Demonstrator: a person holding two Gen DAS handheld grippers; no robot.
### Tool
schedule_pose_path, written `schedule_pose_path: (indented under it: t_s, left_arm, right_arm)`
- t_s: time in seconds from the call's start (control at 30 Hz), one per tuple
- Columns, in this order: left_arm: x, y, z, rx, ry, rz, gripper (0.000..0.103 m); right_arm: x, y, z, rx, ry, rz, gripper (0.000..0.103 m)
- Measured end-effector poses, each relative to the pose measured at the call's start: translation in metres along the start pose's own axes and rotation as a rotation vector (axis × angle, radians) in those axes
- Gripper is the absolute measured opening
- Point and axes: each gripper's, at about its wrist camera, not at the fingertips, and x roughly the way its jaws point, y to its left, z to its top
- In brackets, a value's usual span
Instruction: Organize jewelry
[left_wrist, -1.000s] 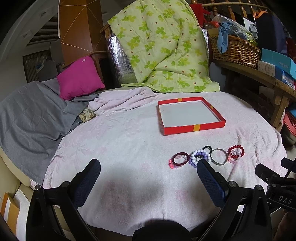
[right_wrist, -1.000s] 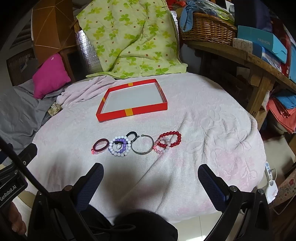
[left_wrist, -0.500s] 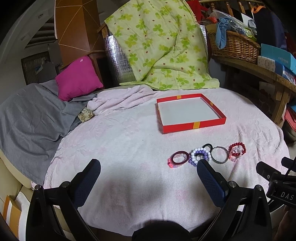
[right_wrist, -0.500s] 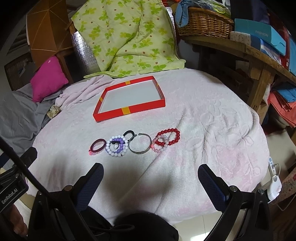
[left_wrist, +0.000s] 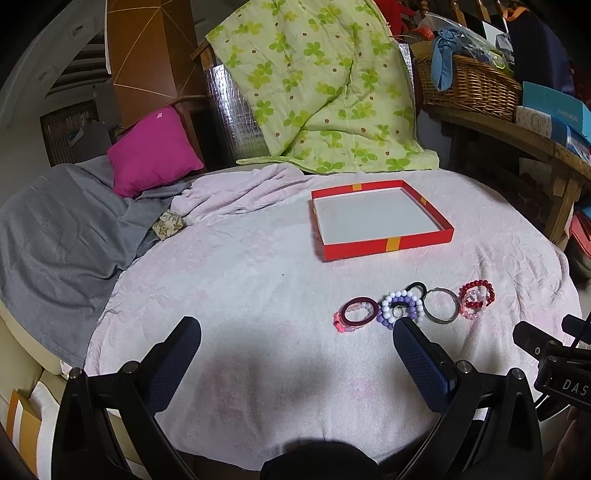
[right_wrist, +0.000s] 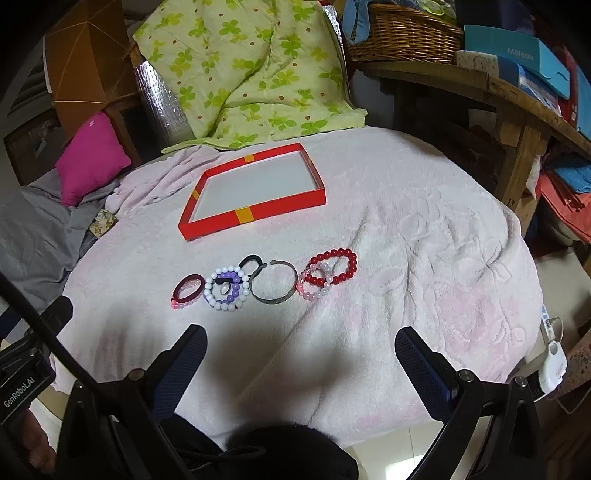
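Observation:
A row of bracelets lies on the pink blanket: a maroon bangle (left_wrist: 359, 312) (right_wrist: 188, 287), a white and purple bead bracelet (left_wrist: 400, 309) (right_wrist: 226, 288), a metal cuff (left_wrist: 440, 306) (right_wrist: 273, 282) and a red bead bracelet (left_wrist: 477, 298) (right_wrist: 337, 267). An empty red tray (left_wrist: 388, 247) (right_wrist: 255, 213) sits behind them. My left gripper (left_wrist: 295, 328) is open and empty, near and left of the row. My right gripper (right_wrist: 300, 336) is open and empty, in front of the row.
A green flowered quilt (left_wrist: 317, 85) and a magenta pillow (left_wrist: 153, 151) lie at the back. A grey blanket (left_wrist: 55, 236) covers the left side. A wooden bench (right_wrist: 491, 92) with a wicker basket (right_wrist: 402, 33) and boxes stands at the right.
Both grippers have drifted slightly; the bracelets and the tray have shifted a little in both views. Nothing was picked up or moved.

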Motion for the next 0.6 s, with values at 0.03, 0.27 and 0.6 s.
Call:
schedule_pose_path:
  t_s: [0.03, 0.27, 0.6]
  left_arm:
    - [0.0, 0.0, 0.0, -0.001, 0.0, -0.001, 0.103]
    - [0.007, 0.004, -0.003, -0.01, 0.015, -0.015, 0.103]
    - [0.058, 0.018, -0.018, -0.052, 0.143, -0.141, 0.103]
  right_arm:
    - [0.0, 0.0, 0.0, 0.0, 0.001, 0.0, 0.103]
    - [0.003, 0.003, 0.0, -0.01, 0.001, 0.002, 0.103]
    - [0.03, -0.038, 0.001, 0.051, -0.001, 0.108, 0.084]
